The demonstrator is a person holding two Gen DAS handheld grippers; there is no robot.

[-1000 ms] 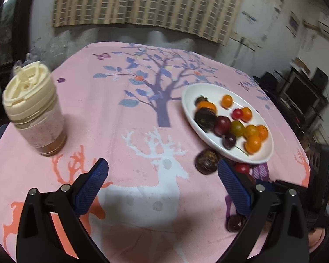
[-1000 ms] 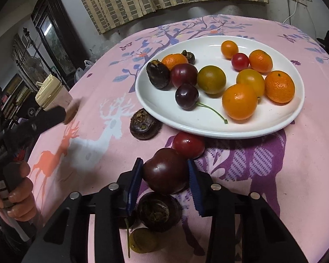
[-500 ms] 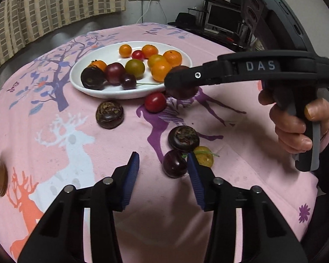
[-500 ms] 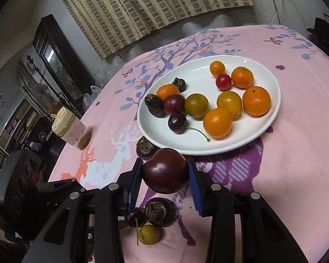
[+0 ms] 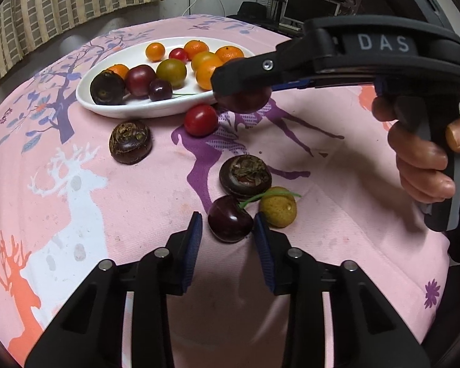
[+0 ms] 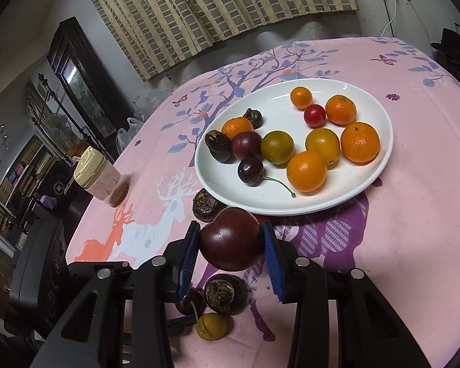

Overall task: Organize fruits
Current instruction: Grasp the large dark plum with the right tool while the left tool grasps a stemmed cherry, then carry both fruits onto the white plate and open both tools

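A white plate [image 6: 371, 113] [image 5: 144, 110] holds several oranges, plums and a cherry. My right gripper [image 6: 230, 242] is shut on a dark plum [image 6: 230, 239] and holds it in the air just short of the plate's near rim; the gripper also shows in the left wrist view [image 5: 245, 92]. My left gripper [image 5: 228, 230] is open, its blue pads on either side of a dark cherry [image 5: 228, 222] on the cloth, not touching it. Beside the cherry lie a yellow-green fruit [image 5: 277, 207] and a dark water chestnut [image 5: 245, 176].
A red cherry tomato [image 5: 201, 119] and another water chestnut [image 5: 130, 141] lie on the pink tablecloth by the plate. A lidded jar [image 6: 99, 181] stands at the table's left. Shelves and electronics surround the table.
My left gripper swung from the jar side to the loose fruit and closed in around the cherry. My right gripper lifted the plum off the cloth towards the plate.
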